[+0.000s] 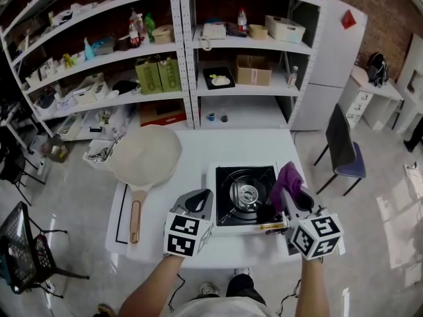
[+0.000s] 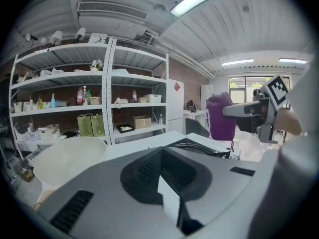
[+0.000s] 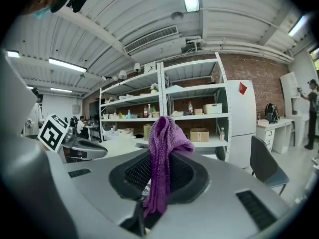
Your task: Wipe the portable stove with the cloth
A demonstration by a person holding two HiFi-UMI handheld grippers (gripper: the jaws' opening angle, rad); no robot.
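Observation:
The portable stove (image 1: 246, 193), white with a black top and a round burner, stands on the white table (image 1: 198, 144), near its front edge. My right gripper (image 1: 291, 200) hovers over the stove's right edge and is shut on a purple cloth (image 1: 285, 180); the cloth stands up and droops over the jaws (image 3: 162, 153). My left gripper (image 1: 197, 203) sits just left of the stove, its jaws together with nothing between them. In the left gripper view, the stove (image 2: 207, 144) lies ahead to the right, with the cloth (image 2: 221, 117) above it.
A cream pan (image 1: 145, 154) with a wooden handle (image 1: 135, 220) lies on a white board at the table's left. A utensil basket (image 1: 99, 152) is at the far left corner. Shelving (image 1: 185, 65) stands behind the table, and a dark chair (image 1: 344, 150) to its right.

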